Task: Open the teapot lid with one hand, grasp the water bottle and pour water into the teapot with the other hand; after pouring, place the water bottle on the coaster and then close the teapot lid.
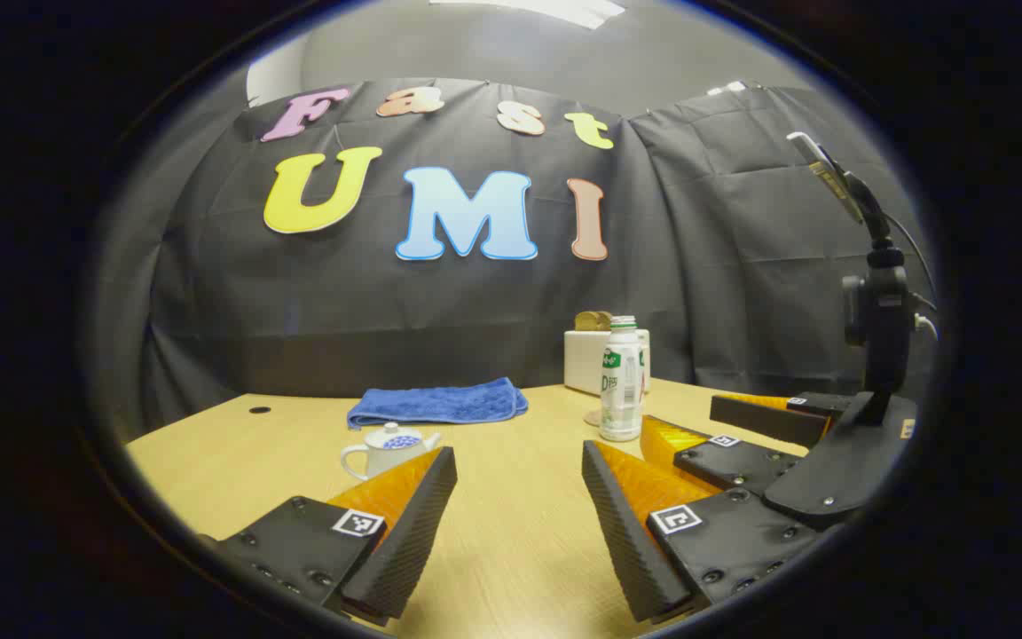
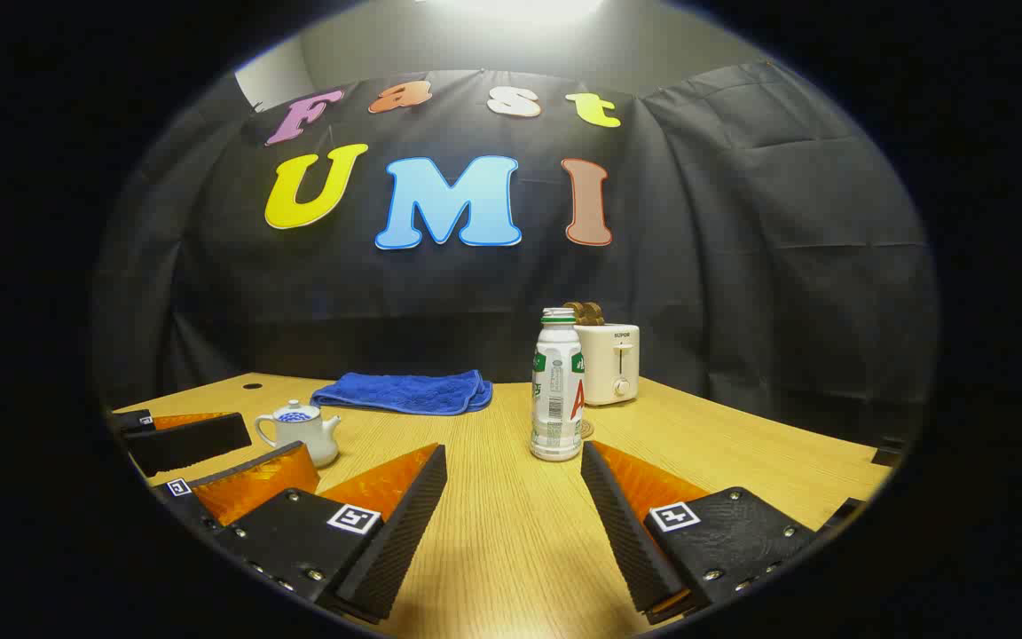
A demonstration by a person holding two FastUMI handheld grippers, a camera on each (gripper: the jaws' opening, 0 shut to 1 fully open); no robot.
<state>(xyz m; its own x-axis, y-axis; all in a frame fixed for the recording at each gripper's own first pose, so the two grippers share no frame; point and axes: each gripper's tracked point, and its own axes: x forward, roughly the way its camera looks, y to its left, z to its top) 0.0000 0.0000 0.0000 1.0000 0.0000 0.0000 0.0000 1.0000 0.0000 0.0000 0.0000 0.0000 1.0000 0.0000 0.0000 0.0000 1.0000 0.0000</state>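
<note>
A small white teapot with a blue-patterned lid sits on the wooden table, just beyond my left gripper's left finger, lid on. My left gripper hovers open and holds nothing. A white water bottle with a green label stands upright ahead of my right gripper, slightly right of its centre. That gripper is open and empty too. A thin tan coaster peeks out behind the bottle's base. In the right gripper view the teapot stands at the left, beside the left gripper's fingers.
A folded blue towel lies at the back of the table. Behind the bottle stands a white toaster with bread in it. In the left gripper view, a black camera mount rises above the right gripper's fingers.
</note>
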